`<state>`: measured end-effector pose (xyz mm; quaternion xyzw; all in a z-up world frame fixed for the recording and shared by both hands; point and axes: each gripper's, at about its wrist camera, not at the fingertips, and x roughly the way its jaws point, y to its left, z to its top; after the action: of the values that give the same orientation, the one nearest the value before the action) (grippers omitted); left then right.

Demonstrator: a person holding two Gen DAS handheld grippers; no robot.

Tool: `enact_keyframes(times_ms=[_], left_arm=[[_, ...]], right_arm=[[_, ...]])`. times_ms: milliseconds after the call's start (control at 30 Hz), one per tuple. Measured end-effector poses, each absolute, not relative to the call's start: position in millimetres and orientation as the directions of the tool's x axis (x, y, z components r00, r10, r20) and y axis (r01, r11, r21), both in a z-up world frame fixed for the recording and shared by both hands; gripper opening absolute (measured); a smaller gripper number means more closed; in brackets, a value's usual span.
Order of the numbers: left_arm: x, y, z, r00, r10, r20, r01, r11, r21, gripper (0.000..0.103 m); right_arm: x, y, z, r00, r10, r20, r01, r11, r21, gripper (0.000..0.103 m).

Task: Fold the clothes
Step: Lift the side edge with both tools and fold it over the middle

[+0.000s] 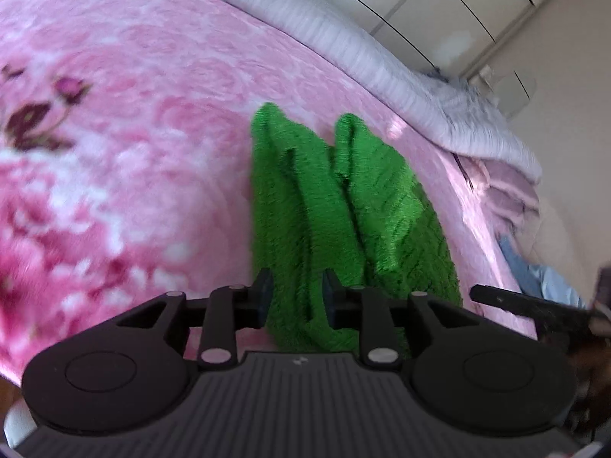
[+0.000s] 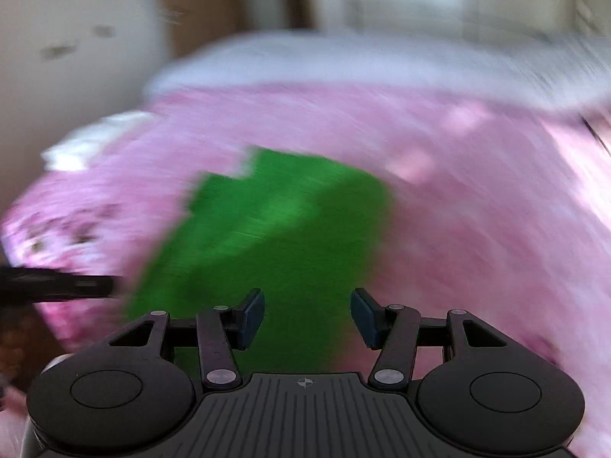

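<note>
Black left tongs (image 1: 297, 297) fill the near edge of my left-wrist view, jaws parted a modest way astride the near end of a green fleecy garment (image 1: 343, 210), the pads apparently clear of the pile and holding nothing. Across on the right-wrist view, badly smeared by motion, my right tongs (image 2: 307, 315) stand wider open above the same green garment (image 2: 267, 236), also empty. The garment lies on a pink floral blanket (image 1: 133, 152) covering the bed, gathered into two long ridges that run from near to far, well toward the bed's right side, with a pale grey quilt (image 1: 343, 49) bunched along the far edge.

My reading is that one fold has been laid and both tongs are free for the next. To do it well, I would flatten the ridges first, then pinch both near corners cleanly, taking every layer, and carry them level to the far end so the edges meet. Thick pile slips; I would grip deep and move slowly.
</note>
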<state>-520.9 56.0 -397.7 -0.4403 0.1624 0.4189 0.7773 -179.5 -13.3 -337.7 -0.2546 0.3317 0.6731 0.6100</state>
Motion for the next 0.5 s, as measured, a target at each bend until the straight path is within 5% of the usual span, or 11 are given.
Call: enact_keyframes(times_ms=[200,500], left_arm=[[-485,105,-377,0.653,0.433,-0.621,-0.757,0.363,-0.543,0.043],[-444,207,-389,0.677,0.322,-0.662,-0.734,0.363,-0.574,0.048]], right_arm=[[-139,59,-344,-0.088,0.528,-0.844,-0.984,0.085,0.155,0.054],[-132,151,-356,-0.084,0.380,-0.921,-0.991,0.065,0.118,0.054]])
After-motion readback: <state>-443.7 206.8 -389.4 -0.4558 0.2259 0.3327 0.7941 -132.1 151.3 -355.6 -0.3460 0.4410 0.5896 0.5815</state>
